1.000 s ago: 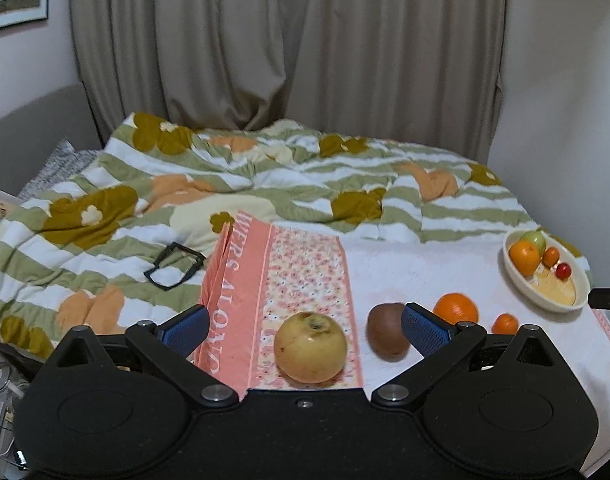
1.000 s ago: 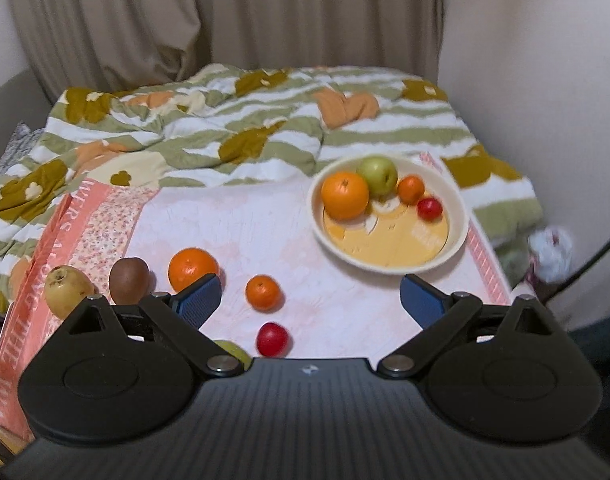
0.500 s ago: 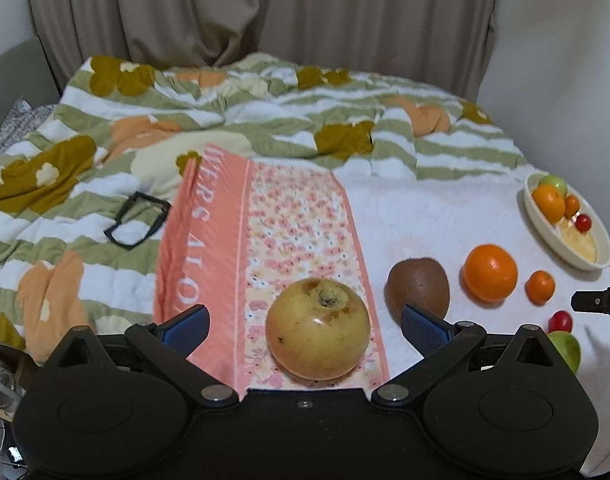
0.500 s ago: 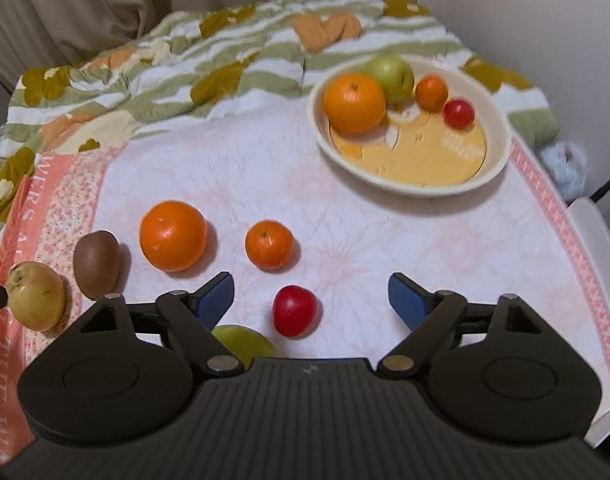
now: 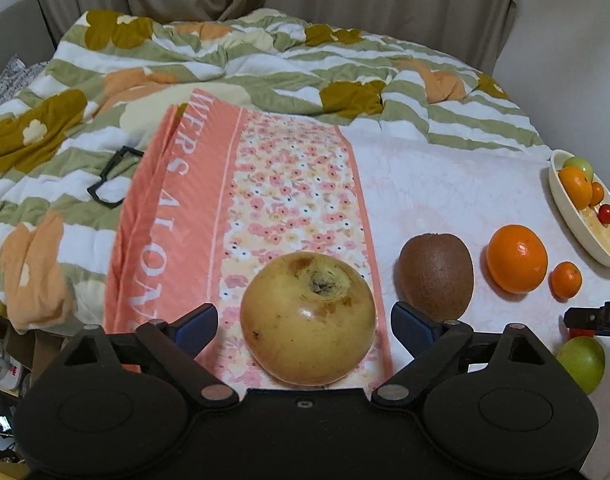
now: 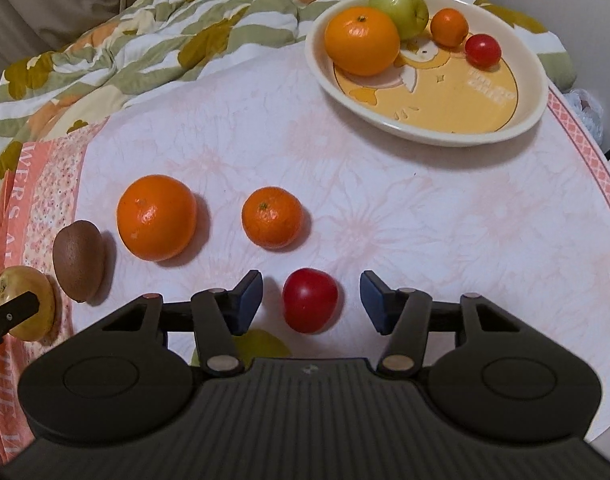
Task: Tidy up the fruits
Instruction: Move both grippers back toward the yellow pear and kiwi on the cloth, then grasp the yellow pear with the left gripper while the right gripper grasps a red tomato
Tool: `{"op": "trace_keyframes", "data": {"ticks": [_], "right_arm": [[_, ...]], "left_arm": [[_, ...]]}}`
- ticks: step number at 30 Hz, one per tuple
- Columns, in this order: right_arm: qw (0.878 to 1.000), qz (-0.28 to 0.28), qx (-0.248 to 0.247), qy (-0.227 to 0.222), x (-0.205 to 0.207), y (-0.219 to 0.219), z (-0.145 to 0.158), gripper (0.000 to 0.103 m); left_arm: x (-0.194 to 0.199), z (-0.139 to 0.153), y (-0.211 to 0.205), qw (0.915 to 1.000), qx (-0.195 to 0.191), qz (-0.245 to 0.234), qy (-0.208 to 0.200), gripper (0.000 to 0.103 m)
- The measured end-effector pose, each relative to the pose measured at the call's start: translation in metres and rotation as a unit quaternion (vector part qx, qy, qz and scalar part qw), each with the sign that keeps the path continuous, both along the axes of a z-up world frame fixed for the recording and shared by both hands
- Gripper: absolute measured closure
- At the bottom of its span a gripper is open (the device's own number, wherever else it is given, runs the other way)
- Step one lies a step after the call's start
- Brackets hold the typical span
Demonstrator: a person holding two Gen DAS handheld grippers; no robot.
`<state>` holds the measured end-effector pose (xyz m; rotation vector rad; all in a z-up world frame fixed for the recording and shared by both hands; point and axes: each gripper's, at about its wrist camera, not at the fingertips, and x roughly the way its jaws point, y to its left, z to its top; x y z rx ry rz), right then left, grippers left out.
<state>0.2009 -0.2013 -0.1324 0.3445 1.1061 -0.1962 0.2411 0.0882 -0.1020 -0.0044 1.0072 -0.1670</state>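
Left gripper (image 5: 304, 326) jaws closing around yellow apple (image 5: 307, 319) on cloth (image 5: 445, 176), pads not touching; right gripper (image 6: 311, 296) closing around glossy red tomato (image 6: 310, 299), gaps both sides. Both lower and narrower than a second ago; bowl (image 6: 517, 120) unchanged

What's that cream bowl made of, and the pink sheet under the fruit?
The bowl looks like glazed ceramic or melamine: smooth, glossy rim, printed cartoon inside. The pink sheet seems to be thin woven cloth: matte, finely wrinkled, with a faint floral print.
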Motion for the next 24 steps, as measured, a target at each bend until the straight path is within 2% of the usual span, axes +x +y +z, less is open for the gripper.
{"op": "trace_keyframes", "data": {"ticks": [6,7,8,13,20,23,24], "right_arm": [[1.000,0.000,-0.006,0.005,0.001,0.003,0.001,0.036],[1.000,0.000,-0.007,0.005,0.002,0.003,0.000,0.037],[1.000,0.000,-0.007,0.005,0.003,0.003,0.000,0.038],[1.000,-0.003,-0.007,0.005,0.003,0.002,0.000,0.045],[1.000,-0.003,-0.008,0.005,0.003,0.002,0.000,0.048],[1.000,-0.001,-0.010,0.005,0.002,0.002,0.000,0.053],[1.000,0.000,-0.011,0.005,0.002,0.002,0.001,0.057]], "left_arm": [[0.002,-0.005,0.000,0.9999,-0.005,0.003,0.008,0.013],[0.003,-0.006,0.000,0.9999,-0.005,0.003,0.010,0.016],[0.003,-0.007,0.000,0.9999,-0.007,0.003,0.012,0.023],[0.003,-0.008,0.001,0.9999,-0.011,0.000,0.012,0.024],[-0.003,-0.007,0.000,0.9999,-0.007,-0.008,0.009,0.024],[-0.008,-0.007,-0.001,0.9999,-0.007,-0.013,0.008,0.024],[-0.009,-0.007,-0.002,0.9998,-0.007,-0.014,0.008,0.024]]}}
